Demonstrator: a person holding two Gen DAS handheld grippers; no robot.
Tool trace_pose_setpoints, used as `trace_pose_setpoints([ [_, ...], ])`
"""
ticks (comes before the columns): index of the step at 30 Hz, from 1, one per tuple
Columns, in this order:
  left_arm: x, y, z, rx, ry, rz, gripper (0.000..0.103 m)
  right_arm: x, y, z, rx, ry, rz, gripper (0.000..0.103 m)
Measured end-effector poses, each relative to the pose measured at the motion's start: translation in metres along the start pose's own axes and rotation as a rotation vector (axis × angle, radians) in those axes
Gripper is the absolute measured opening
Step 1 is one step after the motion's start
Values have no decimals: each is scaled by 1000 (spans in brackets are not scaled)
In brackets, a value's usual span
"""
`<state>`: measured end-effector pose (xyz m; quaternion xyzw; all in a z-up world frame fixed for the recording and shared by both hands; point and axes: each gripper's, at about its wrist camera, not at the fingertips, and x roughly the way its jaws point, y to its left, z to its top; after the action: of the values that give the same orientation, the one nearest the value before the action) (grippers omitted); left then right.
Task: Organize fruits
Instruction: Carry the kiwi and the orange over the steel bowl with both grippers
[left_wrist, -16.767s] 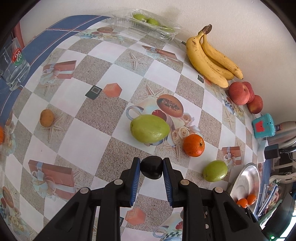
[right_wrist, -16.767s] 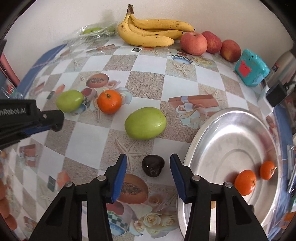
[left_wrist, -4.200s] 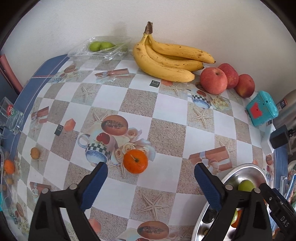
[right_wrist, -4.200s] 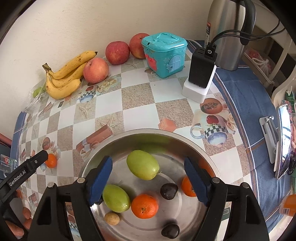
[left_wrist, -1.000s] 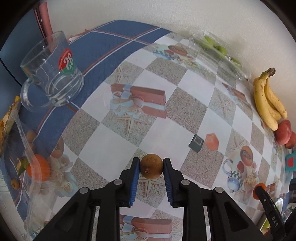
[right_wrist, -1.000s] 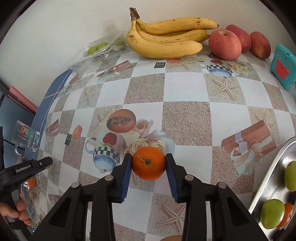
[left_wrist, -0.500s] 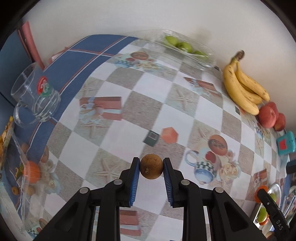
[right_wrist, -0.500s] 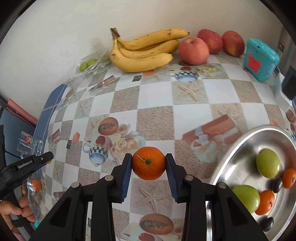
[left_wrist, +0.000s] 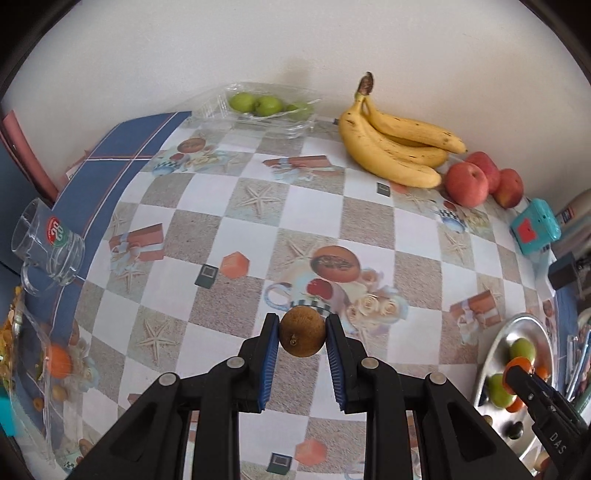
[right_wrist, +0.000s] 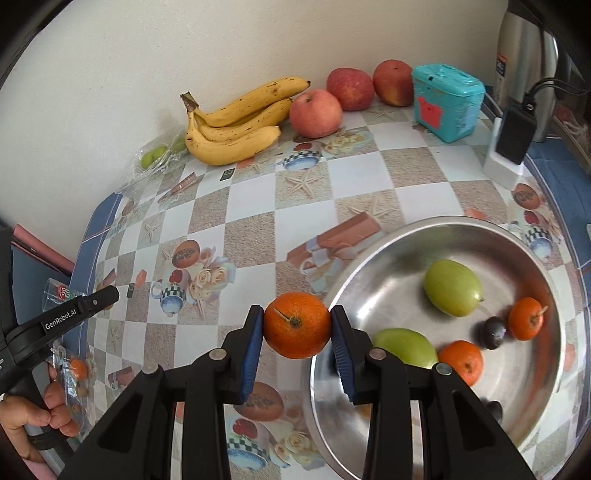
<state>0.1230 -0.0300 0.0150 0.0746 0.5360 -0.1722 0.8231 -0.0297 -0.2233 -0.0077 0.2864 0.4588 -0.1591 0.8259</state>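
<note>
Since both fruits are light and firm, a pinch across the middle works: the left hand-held gripper (left_wrist: 302, 338) clamps a brown fruit (left_wrist: 302, 331) above the counter (left_wrist: 317, 206), the right hand-held gripper (right_wrist: 297, 326) an orange (right_wrist: 296, 325) (slick, soft rind) at the bowl (right_wrist: 436, 230) rim.

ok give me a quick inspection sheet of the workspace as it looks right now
surface: table under a checked cloth with printed pictures, blue border on the edges
job's things: metal bowl holds two green fruits, two oranges and dark small fruits; bananas and three apples by the wall
clutter: clear tray of green fruit, glass mug, teal box, plastic bag at the left edge
grippers: left gripper shut on a brown fruit; right gripper shut on an orange beside the bowl's rim
cables: black cable into a black charger
surroundings: pale wall, steel flask at the right
</note>
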Motion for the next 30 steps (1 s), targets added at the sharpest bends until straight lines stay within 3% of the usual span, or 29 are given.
trace_pose_setpoints([
  [16,-29,-58,-54,91,25,-41,27,-44,-26,-24,16,-29,6,38],
  [30,-31,-97,-91,173,40,-91,27,-56,-53,-55,34,6,-59,38],
])
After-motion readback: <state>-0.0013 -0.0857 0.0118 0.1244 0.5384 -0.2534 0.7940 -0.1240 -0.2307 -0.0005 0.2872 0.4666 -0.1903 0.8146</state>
